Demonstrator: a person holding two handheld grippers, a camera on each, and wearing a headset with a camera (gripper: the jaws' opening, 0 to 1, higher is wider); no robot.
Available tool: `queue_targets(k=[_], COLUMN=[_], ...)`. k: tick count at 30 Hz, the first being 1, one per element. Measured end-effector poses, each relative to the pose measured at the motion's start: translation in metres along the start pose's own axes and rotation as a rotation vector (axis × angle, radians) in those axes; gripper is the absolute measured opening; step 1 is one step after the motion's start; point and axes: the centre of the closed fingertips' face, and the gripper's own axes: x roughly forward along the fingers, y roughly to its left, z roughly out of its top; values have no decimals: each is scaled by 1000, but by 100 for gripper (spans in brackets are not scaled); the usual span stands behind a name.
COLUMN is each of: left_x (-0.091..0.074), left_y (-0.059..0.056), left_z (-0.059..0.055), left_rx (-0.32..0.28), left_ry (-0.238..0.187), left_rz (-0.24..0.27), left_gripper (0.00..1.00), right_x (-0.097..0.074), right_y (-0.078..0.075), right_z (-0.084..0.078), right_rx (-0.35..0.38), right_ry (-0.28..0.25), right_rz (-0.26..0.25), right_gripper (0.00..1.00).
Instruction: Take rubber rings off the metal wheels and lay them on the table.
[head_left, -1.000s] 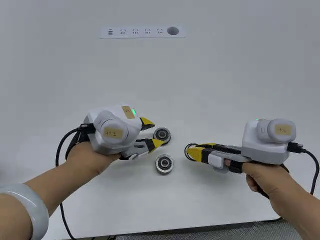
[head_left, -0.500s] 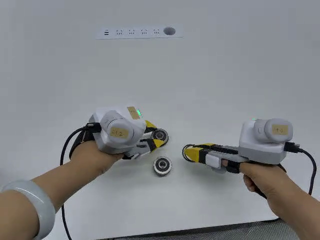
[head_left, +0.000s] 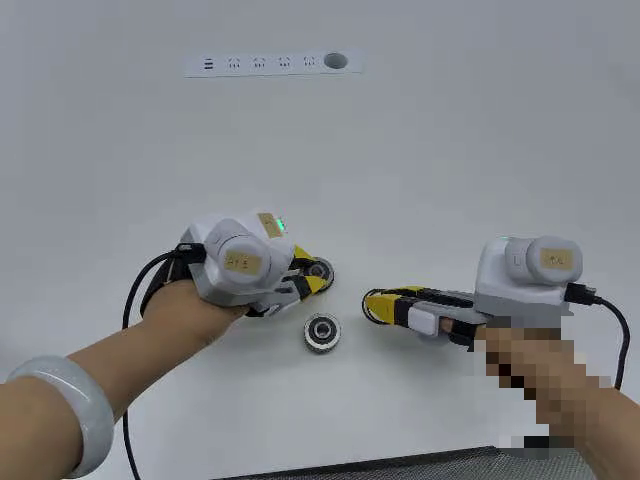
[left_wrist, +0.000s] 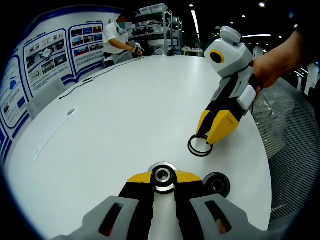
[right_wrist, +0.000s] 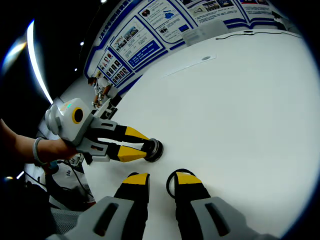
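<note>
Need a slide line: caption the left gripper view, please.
Left tongs grip a metal wheel while the right tongs point down at a rubber ring lying on the white table.

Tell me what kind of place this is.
Probably a lab or demonstration workshop rather than a home: a large white table, printed display boards along the wall, and storage shelves behind a person working at the far end.
</note>
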Motion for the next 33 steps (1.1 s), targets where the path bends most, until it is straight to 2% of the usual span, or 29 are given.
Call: queue_targets(k=[6, 24, 33], left_x=[0, -1, 0], left_y=[0, 0, 0], left_z=[0, -1, -1], left_rx=[6, 4, 2], left_ry=[1, -2, -4], left_rz=[-2, -7, -7], left_gripper=[14, 13, 13], right_x=[3, 29, 43], right_y=[2, 9, 10], right_z=[5, 27, 33], right_rx=[5, 18, 27], right_ry=[-10, -24, -11], right_rz=[12, 58, 85], right_gripper=[21, 21, 21])
